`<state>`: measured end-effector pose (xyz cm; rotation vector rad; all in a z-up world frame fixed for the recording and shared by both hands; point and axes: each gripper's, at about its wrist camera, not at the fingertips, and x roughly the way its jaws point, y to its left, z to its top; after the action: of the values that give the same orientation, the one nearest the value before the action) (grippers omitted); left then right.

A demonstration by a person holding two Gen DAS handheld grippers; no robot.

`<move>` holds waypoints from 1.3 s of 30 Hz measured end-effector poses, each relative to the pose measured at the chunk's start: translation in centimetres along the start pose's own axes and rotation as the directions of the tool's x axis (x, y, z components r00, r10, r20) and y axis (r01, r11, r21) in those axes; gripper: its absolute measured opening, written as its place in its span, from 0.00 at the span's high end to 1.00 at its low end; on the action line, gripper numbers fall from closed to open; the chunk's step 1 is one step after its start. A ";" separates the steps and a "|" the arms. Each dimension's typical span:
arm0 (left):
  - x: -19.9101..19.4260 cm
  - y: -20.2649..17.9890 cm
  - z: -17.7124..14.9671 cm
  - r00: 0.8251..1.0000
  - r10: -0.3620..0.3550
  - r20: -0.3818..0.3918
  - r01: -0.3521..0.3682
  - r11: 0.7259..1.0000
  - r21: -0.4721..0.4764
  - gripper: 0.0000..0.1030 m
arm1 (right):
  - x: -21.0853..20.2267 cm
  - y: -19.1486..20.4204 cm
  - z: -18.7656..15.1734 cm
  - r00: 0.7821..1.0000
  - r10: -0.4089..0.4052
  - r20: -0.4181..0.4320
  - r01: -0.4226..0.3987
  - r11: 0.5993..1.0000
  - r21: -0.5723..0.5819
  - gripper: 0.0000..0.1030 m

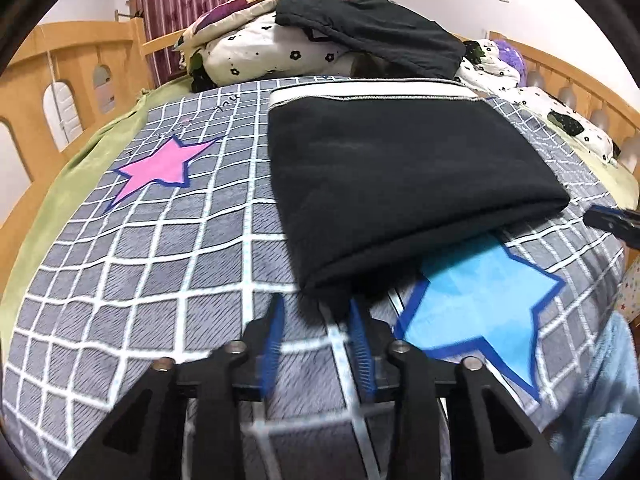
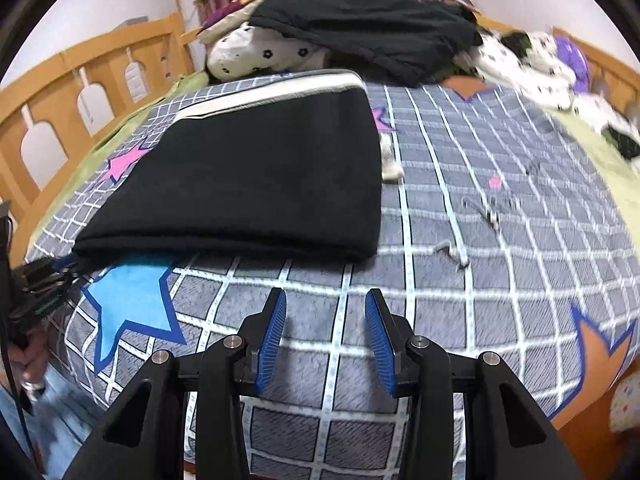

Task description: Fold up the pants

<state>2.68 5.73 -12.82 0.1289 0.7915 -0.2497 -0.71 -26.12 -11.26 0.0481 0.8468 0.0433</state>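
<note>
Right wrist alone shows orange star [image 2: 600,356] (blanket print).

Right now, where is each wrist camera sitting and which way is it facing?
Left wrist: low at the bed's near edge, facing the headboard; its open left claw sits at the folded pants' near corner.
Right wrist: same edge, further right, same heading; open right claw hovers over the grid blanket, clear of the pants.
Shared: pants, blue star, bedding pile; each view catches the other claw at its edge.
</note>
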 end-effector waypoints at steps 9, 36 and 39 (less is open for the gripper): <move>-1.5 1.0 5.2 0.992 -0.073 0.098 0.084 0.990 -0.115 0.48 | 1.4 0.2 5.6 0.987 0.040 0.155 -0.033 0.998 -0.048 0.60; 4.0 -0.5 2.6 0.994 -0.095 -0.052 0.082 0.976 -0.201 0.37 | 7.0 -1.0 4.1 0.996 0.089 -0.015 -0.089 0.996 0.016 0.54; 2.6 0.6 3.1 0.992 -0.127 -0.006 0.123 0.967 -0.223 0.39 | 6.7 -1.5 5.2 0.991 0.109 -0.075 -0.108 0.994 0.022 0.61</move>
<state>6.72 5.19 -12.50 -0.1310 0.8432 -0.2774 7.69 -27.39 -12.91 0.1101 0.9204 0.1402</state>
